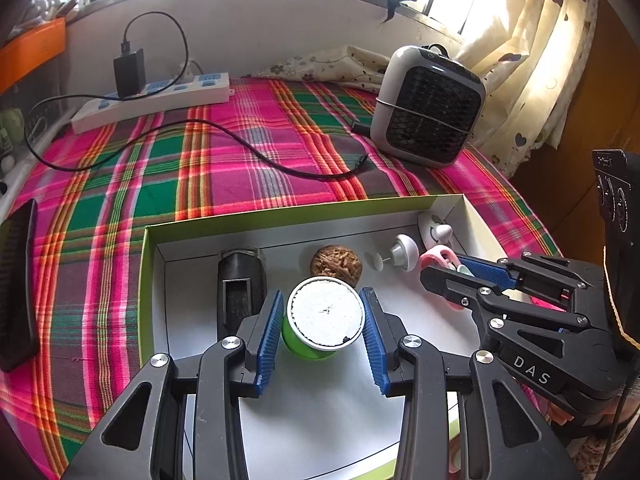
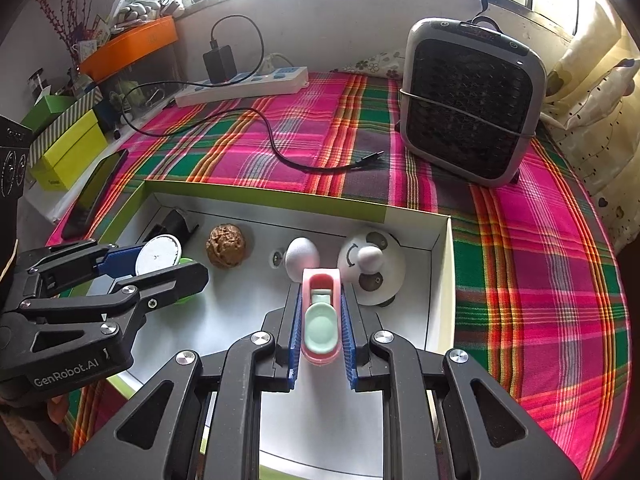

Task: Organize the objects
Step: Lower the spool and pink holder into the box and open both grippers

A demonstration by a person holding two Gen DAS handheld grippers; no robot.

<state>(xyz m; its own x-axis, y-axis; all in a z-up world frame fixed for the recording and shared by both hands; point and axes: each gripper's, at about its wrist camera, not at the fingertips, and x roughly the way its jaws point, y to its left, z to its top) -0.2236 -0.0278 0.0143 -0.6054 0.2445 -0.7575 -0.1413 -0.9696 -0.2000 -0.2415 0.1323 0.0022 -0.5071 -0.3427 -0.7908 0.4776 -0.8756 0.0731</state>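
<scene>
A white tray with a green rim (image 1: 240, 222) (image 2: 440, 264) lies on the plaid cloth. My left gripper (image 1: 325, 330) (image 2: 160, 262) is shut on a green cup with a white lid (image 1: 326, 312) (image 2: 158, 255), inside the tray. My right gripper (image 2: 321, 338) (image 1: 452, 270) is shut on a pink clip with a mint lever (image 2: 321, 320) (image 1: 438, 260), at the tray's right. In the tray also lie a walnut (image 1: 336, 263) (image 2: 226, 245), a black holder (image 1: 240, 280) (image 2: 176, 220), a white knob (image 1: 400, 254) (image 2: 302, 254) and a white panda toy (image 2: 376, 268) (image 1: 434, 232).
A small fan heater (image 1: 428, 108) (image 2: 472, 104) stands at the back right. A power strip (image 1: 156, 100) (image 2: 244, 84) with a black charger and its cable (image 1: 260, 156) lies at the back. A phone (image 2: 94, 192) (image 1: 18, 280) lies left of the tray. Boxes (image 2: 64, 148) stand far left.
</scene>
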